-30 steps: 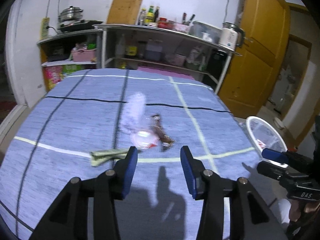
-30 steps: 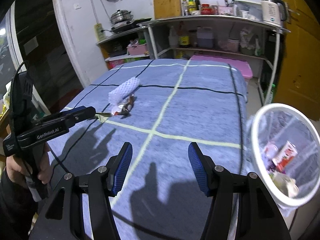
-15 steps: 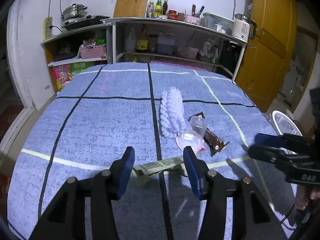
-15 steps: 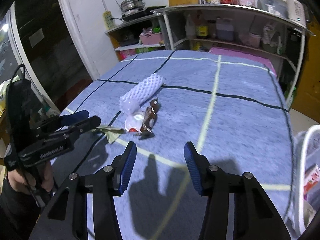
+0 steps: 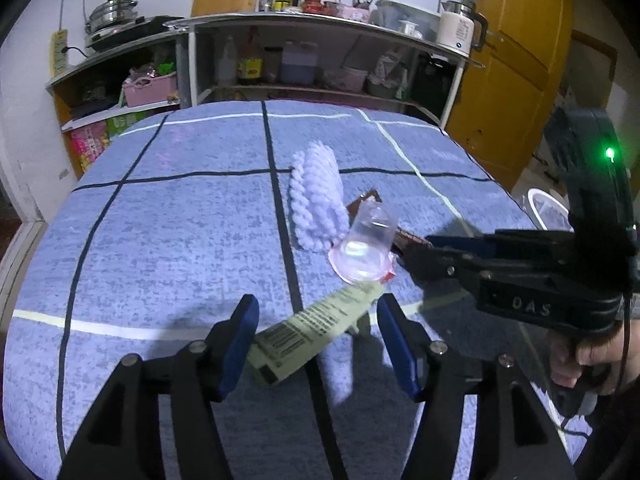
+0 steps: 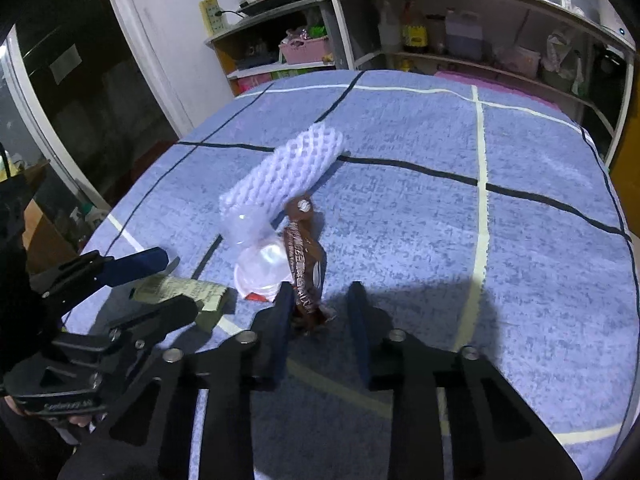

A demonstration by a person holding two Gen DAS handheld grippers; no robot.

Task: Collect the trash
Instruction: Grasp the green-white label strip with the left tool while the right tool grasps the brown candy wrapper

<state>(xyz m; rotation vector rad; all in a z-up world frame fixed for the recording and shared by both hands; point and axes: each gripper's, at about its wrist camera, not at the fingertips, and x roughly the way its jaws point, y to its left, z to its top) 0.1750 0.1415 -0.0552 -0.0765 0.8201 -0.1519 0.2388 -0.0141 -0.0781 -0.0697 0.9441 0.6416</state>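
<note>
Trash lies in a cluster on the blue checked cloth: a white foam net sleeve, a clear plastic cup on its side, a brown snack wrapper and a pale green paper wrapper. My left gripper is open, its fingers on either side of the green wrapper's near end. My right gripper is open, with the brown wrapper's near end between its fingers. Each gripper shows in the other's view, the right one and the left one.
A white-rimmed trash bin stands off the table's right edge. Metal shelves with bottles, pots and a kettle line the far wall. A yellow door is at the right. A dark glass door is at the left.
Both grippers have moved in on the trash cluster. The left now straddles the green wrapper. The right has swung left from the bin and reached the brown wrapper.
</note>
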